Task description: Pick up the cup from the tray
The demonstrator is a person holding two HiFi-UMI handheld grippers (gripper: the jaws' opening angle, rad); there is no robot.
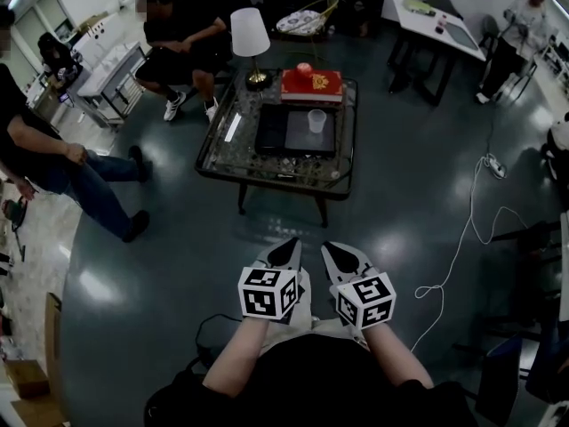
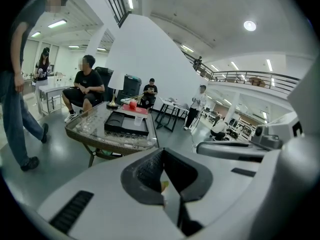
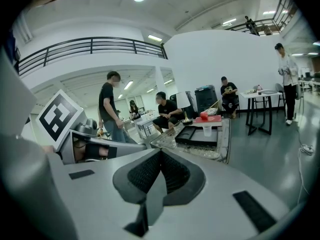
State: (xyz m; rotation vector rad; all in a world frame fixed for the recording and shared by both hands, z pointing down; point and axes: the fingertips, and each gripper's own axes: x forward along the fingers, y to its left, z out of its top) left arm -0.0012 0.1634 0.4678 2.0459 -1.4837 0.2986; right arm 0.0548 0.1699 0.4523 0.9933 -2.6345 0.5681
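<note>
1. Near the bottom of the head view, both forearms reach forward side by side, each hand carrying a gripper that points ahead and slightly down over the dark glossy floor, well short of the worktop [image 1: 213,158].
2. Left gripper [image 1: 290,244]: pale grey plastic shell, dark ribbed pads, a cube with black-and-white square markers at the back. In its own view the jaws [image 2: 163,159] are pressed together with nothing between them.
3. Right gripper [image 1: 332,247]: same build and cube. Its own view shows the jaws [image 3: 160,161] closed against each other, also empty.
4. Cup [image 1: 316,121]: small, translucent, plastic-looking, standing upright on the tray [image 1: 276,132], towards the tray's far right corner. It is well apart from both grippers.
5. Tray: black, rectangular, shallow, with a raised rim, lying flat at the middle of the worktop.
6. Worktop: a low table with a clear glass top, rounded corners and a dark rim that looks woven in the left gripper view.
7. Red box [image 1: 312,85]: flat and rectangular, at the worktop's far edge, with gold print too small to read and a small round red thing on top.
8. Lamp [image 1: 250,38]: white conical shade on a brass-coloured base, at the far left corner.
9. No other writing is legible.
</note>
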